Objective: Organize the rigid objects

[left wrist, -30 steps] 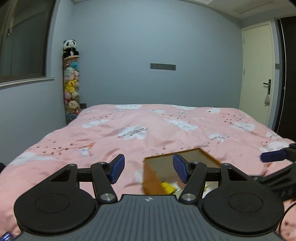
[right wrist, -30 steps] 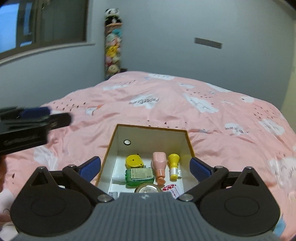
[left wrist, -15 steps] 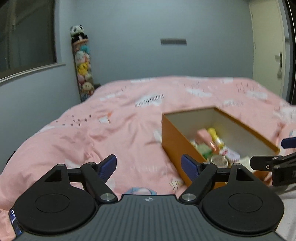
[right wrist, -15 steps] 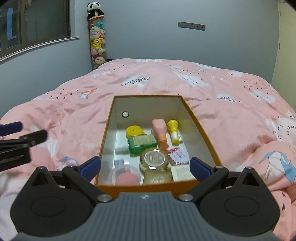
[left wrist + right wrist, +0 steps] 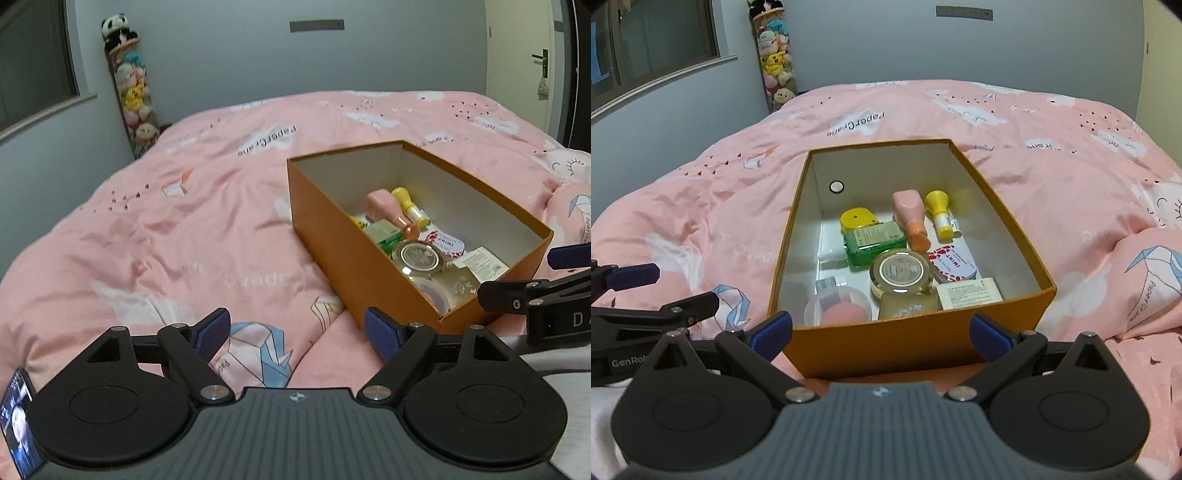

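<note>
On the bed: orange box [image 5: 886,343] sits on pink quilt [image 5: 701,206].
Box contents: bottles, jar [image 5: 900,272], tin.
Left gripper [image 5: 297,332]: spread, holding nothing, left of box.
Right gripper [image 5: 881,332]: spread, holding nothing, at box's near wall.

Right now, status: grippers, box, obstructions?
Left gripper open, empty, beside box. Right gripper open, empty, at its near wall. Box on bed, items inside. Nothing blocking.

Open orange box [image 5: 908,347] of toiletries [image 5: 900,271]
</note>
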{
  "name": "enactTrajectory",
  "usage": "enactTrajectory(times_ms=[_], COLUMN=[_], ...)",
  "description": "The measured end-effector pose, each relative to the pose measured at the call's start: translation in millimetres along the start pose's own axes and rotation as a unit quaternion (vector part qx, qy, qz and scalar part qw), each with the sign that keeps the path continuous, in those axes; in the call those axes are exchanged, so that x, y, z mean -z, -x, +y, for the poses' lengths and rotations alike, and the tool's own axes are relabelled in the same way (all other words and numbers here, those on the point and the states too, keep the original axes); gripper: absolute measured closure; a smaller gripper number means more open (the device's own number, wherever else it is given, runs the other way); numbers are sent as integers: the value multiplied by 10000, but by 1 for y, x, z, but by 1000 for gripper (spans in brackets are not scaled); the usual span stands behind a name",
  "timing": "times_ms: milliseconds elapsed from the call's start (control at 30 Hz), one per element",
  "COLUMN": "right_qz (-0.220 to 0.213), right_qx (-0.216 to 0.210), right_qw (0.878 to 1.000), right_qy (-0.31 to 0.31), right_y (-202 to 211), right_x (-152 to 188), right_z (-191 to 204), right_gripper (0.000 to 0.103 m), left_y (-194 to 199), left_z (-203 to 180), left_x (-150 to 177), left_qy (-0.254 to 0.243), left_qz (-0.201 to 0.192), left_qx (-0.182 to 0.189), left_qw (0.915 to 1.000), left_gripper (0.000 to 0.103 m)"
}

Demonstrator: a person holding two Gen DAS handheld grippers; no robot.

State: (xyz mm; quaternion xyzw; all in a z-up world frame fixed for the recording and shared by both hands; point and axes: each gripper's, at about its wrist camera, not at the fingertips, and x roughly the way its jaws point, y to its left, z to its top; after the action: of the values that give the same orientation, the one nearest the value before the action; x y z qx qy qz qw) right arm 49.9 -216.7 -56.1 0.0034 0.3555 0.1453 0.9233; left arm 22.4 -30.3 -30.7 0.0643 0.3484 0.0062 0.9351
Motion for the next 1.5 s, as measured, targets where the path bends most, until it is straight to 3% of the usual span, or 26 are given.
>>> enactTrajectory(times_ms=[367, 1500], right_qz=[306, 470], right_qx=[-26, -108], right_qw=[9995, 9988], right_qy=[86, -35], right_y=[-11, -17], right_x=[2, 3], right_z=[3, 1], right_gripper=[3, 3], left_y=[-11, -12], left_z=[6, 7], left_x=[1, 2], left_qy=[168, 204], left_qz=[383, 403], left_qx=[16, -140], left_qw=[9991, 9989], left_gripper=[7, 7])
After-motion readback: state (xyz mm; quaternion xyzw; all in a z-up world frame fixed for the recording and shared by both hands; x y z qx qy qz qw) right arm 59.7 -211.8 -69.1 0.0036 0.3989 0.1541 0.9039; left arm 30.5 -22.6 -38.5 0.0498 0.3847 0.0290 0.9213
